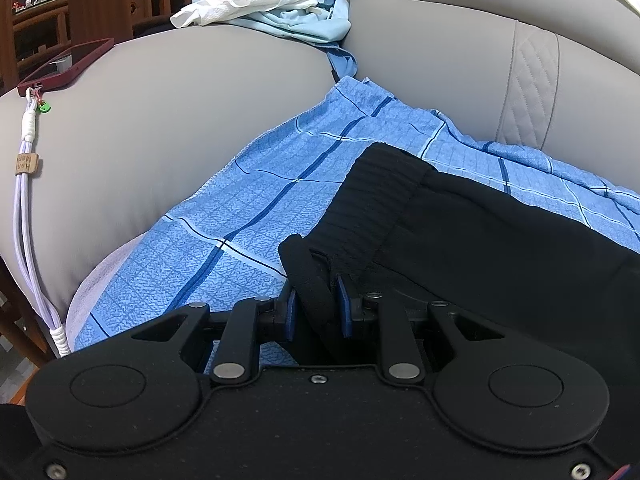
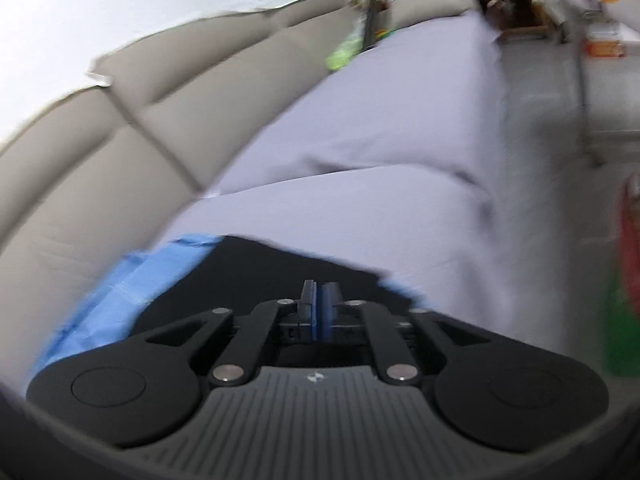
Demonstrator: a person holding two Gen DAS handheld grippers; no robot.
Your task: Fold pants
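Pants: black knit pants with a ribbed waistband (image 1: 460, 232) lie on a blue checked cloth (image 1: 224, 232) over the grey leather sofa (image 1: 160, 128).
Left gripper (image 1: 318, 306): blue pads clamped on a fold of the waistband.
Right gripper (image 2: 320, 312): pads pressed together, nothing visibly between them, above the dark fabric; view blurred.

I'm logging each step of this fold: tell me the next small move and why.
Probably lift the left gripper and carry its pinched fold of the black pants across the garment. Its pads clamp fabric by the ribbed waistband, while the right gripper looks shut with nothing visibly between its pads.
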